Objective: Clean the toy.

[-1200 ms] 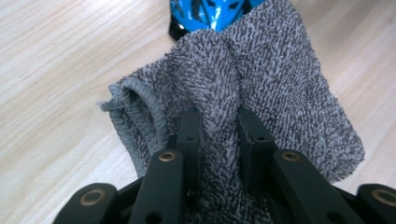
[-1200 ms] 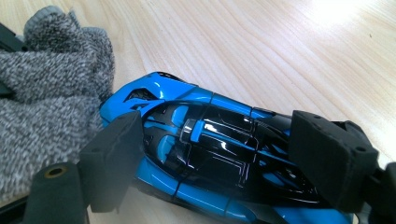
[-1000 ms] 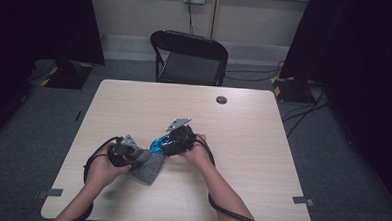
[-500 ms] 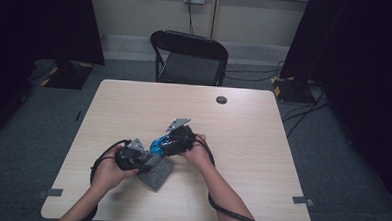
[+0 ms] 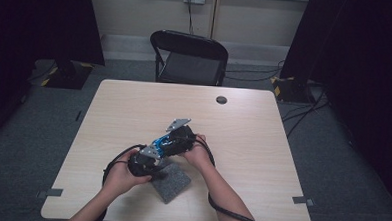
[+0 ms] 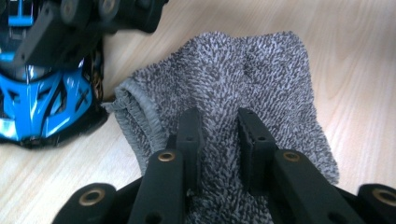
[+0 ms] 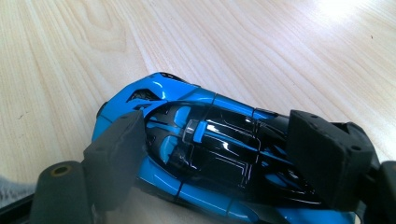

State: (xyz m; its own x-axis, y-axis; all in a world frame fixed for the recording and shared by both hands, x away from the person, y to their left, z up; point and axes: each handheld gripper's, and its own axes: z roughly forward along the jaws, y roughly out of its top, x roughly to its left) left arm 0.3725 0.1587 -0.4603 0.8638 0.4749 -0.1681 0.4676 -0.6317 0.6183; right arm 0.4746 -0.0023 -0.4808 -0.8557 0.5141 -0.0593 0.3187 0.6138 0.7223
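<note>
Left tongs on grey cloth, right tongs beside, wooden table

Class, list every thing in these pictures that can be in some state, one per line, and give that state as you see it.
Left tool: shut on the grey cloth.
Grey cloth: bunched, pinched at one end, the rest lying on the table.
Right tool: shut on the blue toy car, jaws wide.
Blue toy car: roof up, held across its sides, on the table.
Folding chair: unfolded, seat vacant.

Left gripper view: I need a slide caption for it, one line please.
Left gripper pinching a grey towel beside a blue toy car.
</note>
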